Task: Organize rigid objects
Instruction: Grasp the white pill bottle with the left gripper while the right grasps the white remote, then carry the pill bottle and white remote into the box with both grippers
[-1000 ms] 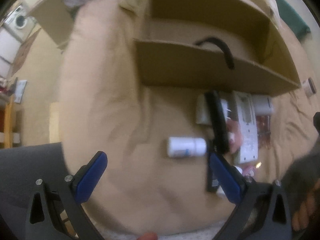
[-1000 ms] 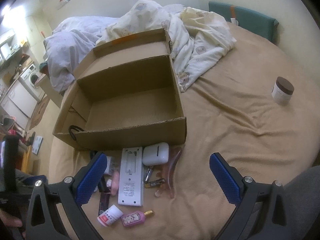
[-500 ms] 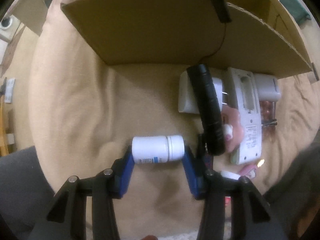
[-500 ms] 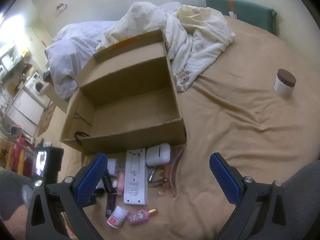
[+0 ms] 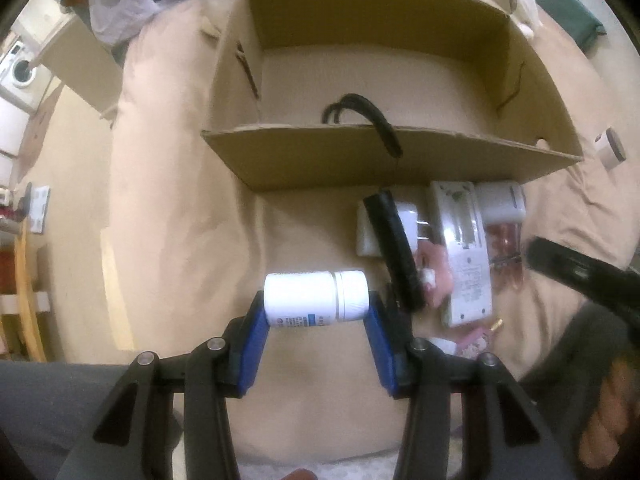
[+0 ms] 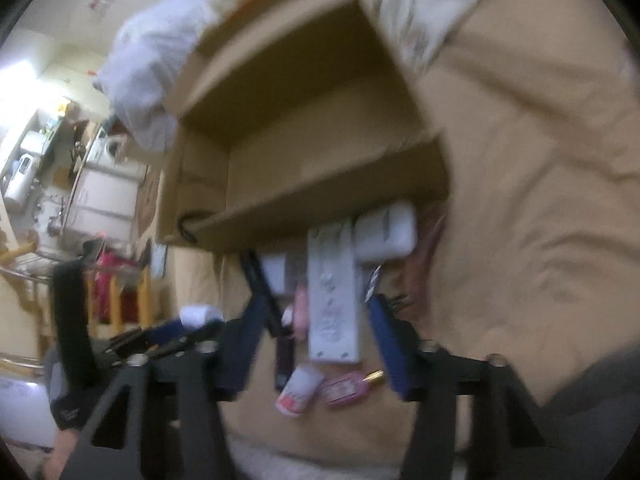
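Both grippers have just narrowed: left gripper (image 5: 316, 320) now clamps the white bottle (image 5: 315, 299); right gripper (image 6: 312, 332) fingers, closing, straddle the remote (image 6: 331, 308), so boxing can begin.

Black gripper (image 5: 316, 316) frames, blue pads (image 5: 256, 334), silver screws

A white bottle (image 5: 316, 299) is held sideways above the bed; a remote (image 5: 464, 256) and clutter are laid beside the open box (image 5: 384, 160).

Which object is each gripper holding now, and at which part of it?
The left gripper grips the white pill bottle end to end, at its base and cap. The right gripper jaws are closing, with nothing gripped.
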Motion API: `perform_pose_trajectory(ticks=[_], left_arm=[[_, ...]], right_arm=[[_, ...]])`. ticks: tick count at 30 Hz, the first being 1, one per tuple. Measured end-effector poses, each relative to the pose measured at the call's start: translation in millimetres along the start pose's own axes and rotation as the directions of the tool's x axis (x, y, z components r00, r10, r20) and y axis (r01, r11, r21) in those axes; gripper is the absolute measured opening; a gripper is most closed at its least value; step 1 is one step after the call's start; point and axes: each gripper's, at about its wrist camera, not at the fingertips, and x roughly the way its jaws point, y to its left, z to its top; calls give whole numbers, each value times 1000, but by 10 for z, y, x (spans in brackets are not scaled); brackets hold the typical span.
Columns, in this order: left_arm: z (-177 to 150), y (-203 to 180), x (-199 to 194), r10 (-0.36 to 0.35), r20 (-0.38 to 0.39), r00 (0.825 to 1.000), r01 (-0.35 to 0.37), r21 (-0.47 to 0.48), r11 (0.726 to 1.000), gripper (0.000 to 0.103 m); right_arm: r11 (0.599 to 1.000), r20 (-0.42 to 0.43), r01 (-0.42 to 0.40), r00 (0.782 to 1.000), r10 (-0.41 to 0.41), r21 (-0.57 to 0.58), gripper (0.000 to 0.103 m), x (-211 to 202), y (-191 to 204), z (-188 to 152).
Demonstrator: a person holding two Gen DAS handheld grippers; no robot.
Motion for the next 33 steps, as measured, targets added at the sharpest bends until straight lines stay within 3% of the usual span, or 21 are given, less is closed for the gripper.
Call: perform_pose_trajectory(ticks=[3,7,9,15,19,26,33], left_arm=[[25,117,39,-19,-17,1000,19,-17,1000,43],[115,313,140,-57,-30,998,54,-81,995,43],[143,335,129,-54,-28,998,51,-91,995,43],[160,385,187,-37,-38,999,34,-97,995,43],[168,389,221,-36,-36,999,33,-92,995,43],[134,380,213,-31,-23,999,29,-91,995,43],[115,377,125,-7,25,1000,9,-81,997,43]], right_arm=[[999,-82,19,996,-16,47,49,318,32,103],[979,-152,205,967,-202,5,49,665,181,230],[971,-178,235,955,-237,-30,49,795,272,260],[926,-216,356,901,-375,-125,49,1110,449,263],[912,-210,382,889,-407,-150,48,1231,512,229],[923,-148,332,920,-363,-195,47,1133,679,-21],[930,-14,267,960,-279,-251,47,685,911,-353]])
